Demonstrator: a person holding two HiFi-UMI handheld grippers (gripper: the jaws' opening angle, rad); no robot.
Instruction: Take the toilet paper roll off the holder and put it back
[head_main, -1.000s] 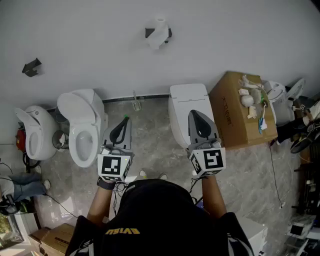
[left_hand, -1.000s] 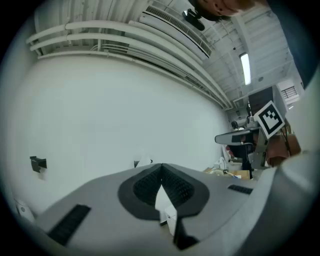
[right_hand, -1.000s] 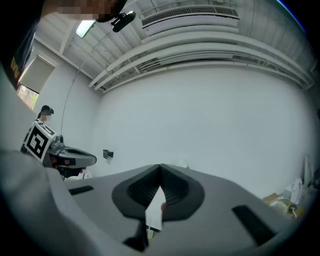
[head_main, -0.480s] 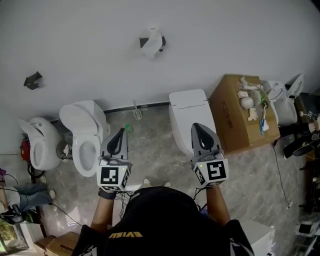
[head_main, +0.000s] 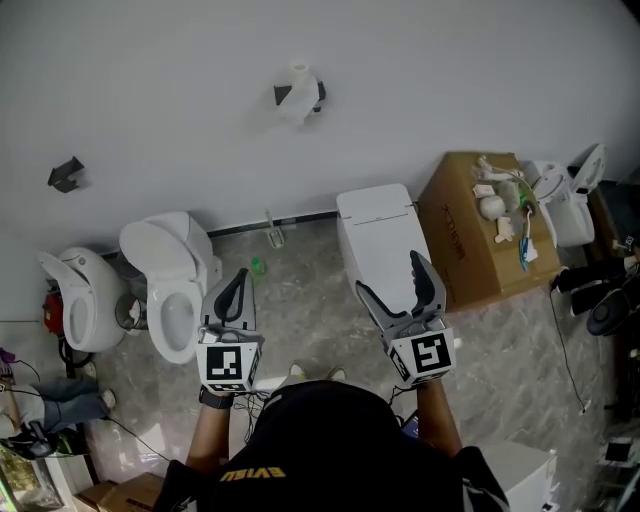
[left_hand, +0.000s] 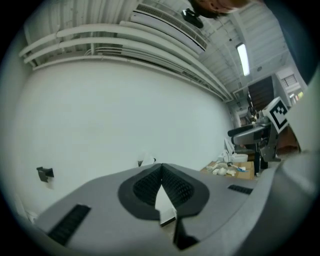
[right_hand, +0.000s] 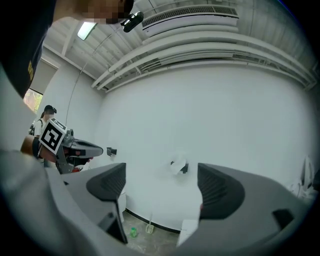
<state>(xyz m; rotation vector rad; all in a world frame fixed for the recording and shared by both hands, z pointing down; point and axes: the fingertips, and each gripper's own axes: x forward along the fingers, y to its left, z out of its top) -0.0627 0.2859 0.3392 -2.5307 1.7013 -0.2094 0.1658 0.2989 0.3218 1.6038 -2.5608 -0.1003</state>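
The white wall (head_main: 450, 80) fills most of the head view, with grey stone floor (head_main: 310, 310) along its foot. A closed toilet (head_main: 375, 230) stands against the wall, an open toilet (head_main: 170, 275) sits further left, and a third one (head_main: 80, 295) is near the floor's left edge. A cardboard box (head_main: 470, 235) with bits piled on top sits just right of the closed toilet, at the wall.

Both grippers are held out level, well short of the wall. The right gripper (head_main: 390, 275) has just been opening its jaws. They're wide apart with nothing in them, and in its own view the roll (right_hand: 176, 165) only shows far off through the gap. The left gripper (head_main: 240, 275) has its jaws closed together, empty.

The roll (head_main: 296, 85) is on its holder (head_main: 320, 92) high on the wall, roughly mid-width, with a loose end hanging down. A second small black holder (head_main: 66, 172) sits toward the wall's left edge.
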